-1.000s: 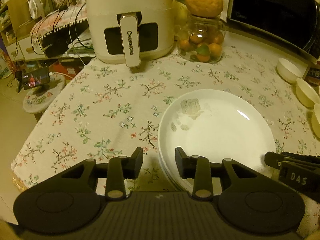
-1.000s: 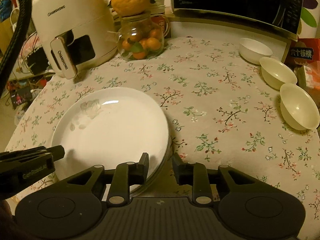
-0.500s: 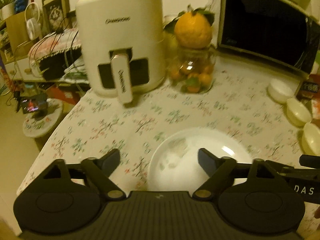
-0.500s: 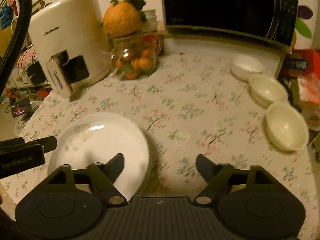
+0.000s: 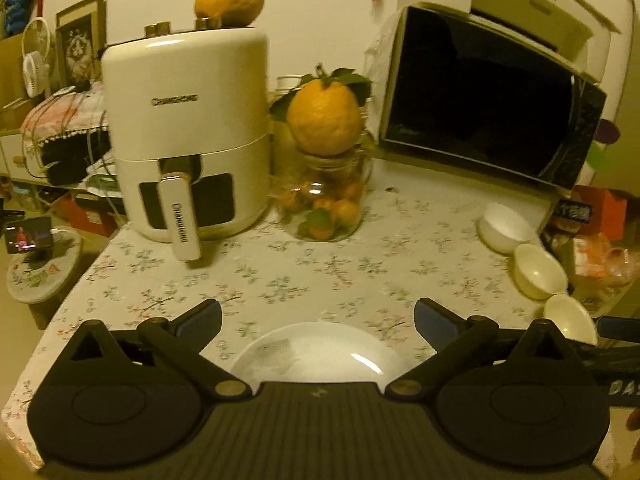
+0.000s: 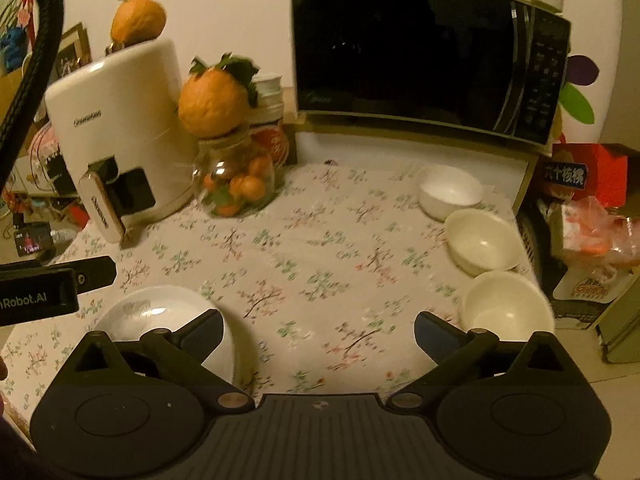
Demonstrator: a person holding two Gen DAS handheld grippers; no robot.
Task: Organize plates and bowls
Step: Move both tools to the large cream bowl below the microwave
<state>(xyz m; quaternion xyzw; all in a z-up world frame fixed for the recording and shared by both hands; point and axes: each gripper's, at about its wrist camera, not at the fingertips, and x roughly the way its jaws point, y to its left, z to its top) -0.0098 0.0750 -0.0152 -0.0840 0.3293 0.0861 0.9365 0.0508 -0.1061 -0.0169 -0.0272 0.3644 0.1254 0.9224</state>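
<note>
A stack of white plates point(image 5: 316, 354) with a faint flower print lies on the floral tablecloth, just below and behind my left gripper point(image 5: 317, 314). Its jaws are opening wide with nothing between them. In the right wrist view the plates point(image 6: 148, 312) sit at the lower left, partly behind one finger. My right gripper point(image 6: 318, 322) hovers over bare cloth, its jaws opening as well and holding nothing. Three bowls stand in a row at the right: a white bowl point(image 6: 450, 188), a cream bowl point(image 6: 482, 242) and a nearer cream bowl point(image 6: 506, 306).
A white air fryer point(image 5: 188, 140) stands at the back left beside a glass jar of small oranges point(image 5: 324, 208) topped by a large orange. A black microwave point(image 6: 420, 52) fills the back right. Red snack packs point(image 6: 588, 184) crowd the right edge. The table's left edge point(image 5: 60, 308) drops to the floor.
Both grippers' jaws, narrow at the plate's rim a second ago, have spread wide and let go. Both hands have risen and pulled back; the plate stays on the table.
</note>
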